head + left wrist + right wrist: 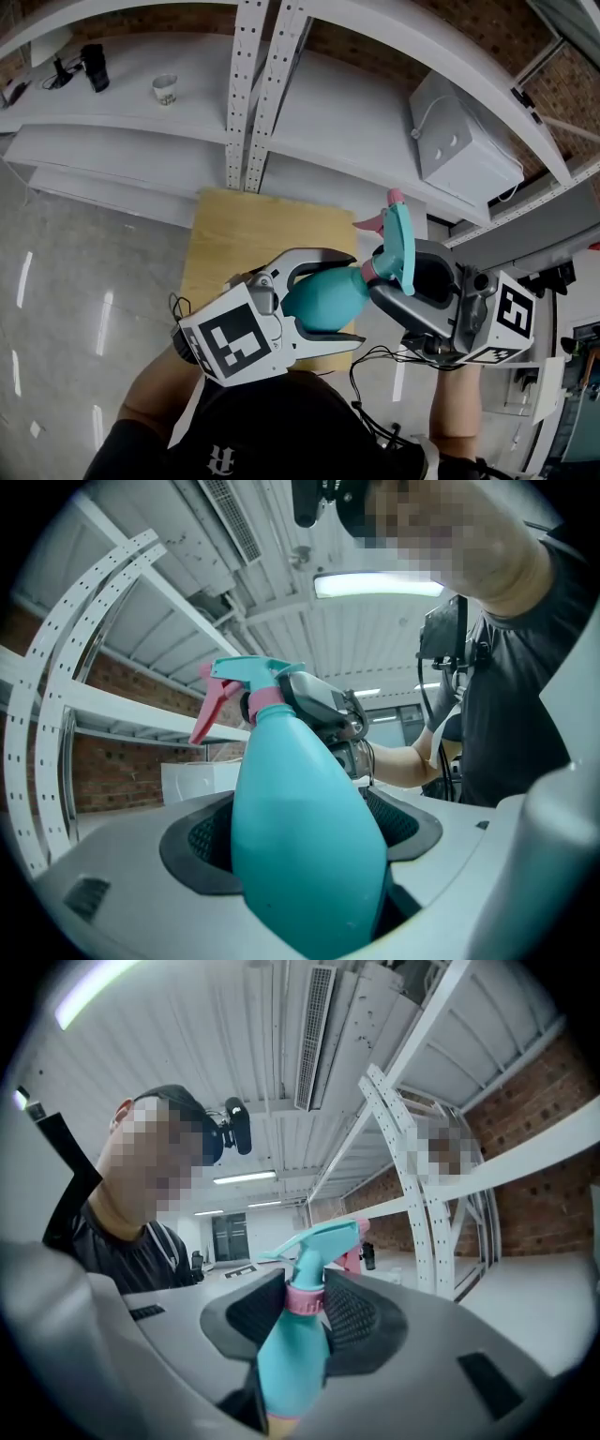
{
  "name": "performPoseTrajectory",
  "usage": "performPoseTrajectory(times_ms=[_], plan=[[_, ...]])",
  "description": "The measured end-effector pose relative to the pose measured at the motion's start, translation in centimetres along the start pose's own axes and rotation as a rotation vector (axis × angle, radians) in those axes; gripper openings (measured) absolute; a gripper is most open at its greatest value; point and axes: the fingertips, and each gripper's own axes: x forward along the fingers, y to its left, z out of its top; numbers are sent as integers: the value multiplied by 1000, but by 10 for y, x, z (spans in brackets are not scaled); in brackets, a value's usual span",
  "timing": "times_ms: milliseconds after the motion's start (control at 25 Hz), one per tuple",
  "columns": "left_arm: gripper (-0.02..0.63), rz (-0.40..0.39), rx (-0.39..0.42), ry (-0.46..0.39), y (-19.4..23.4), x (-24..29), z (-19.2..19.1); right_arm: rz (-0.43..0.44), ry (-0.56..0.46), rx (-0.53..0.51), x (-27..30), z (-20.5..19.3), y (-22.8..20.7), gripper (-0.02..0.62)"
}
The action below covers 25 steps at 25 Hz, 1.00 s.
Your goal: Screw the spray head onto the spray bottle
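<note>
White shelving (309, 112) and a wooden desk (234, 234) back my head view; spray bottle (323, 295) meets spray head (398, 230) near 4 o'clock. Left gripper view: my left gripper (300, 827), jaws wide, clamps the teal bottle. Right gripper view: my right gripper (305, 1309), half closed, pinches the head's pink collar.

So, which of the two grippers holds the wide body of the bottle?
The left gripper: its jaws clamp the belly of the teal bottle. The right gripper grips higher, at the pink collar.
</note>
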Motion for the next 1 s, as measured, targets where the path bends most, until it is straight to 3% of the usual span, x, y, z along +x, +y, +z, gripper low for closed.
performPoseTrajectory(times_ms=[320, 560, 640, 840, 1000], plan=[[394, 39, 20, -15, 4, 4, 2, -44, 3, -15, 2, -1, -1, 129], [394, 138, 47, -6, 15, 6, 2, -109, -7, -2, 5, -4, -4, 129], [394, 206, 49, 10, 21, 6, -1, -183, -14, -1, 6, -5, -9, 129], [394, 441, 88, 139, 46, 8, -22, -477, 21, -1, 7, -16, -32, 129], [394, 489, 65, 112, 51, 10, -24, -596, 22, -28, 9, -19, -36, 129]])
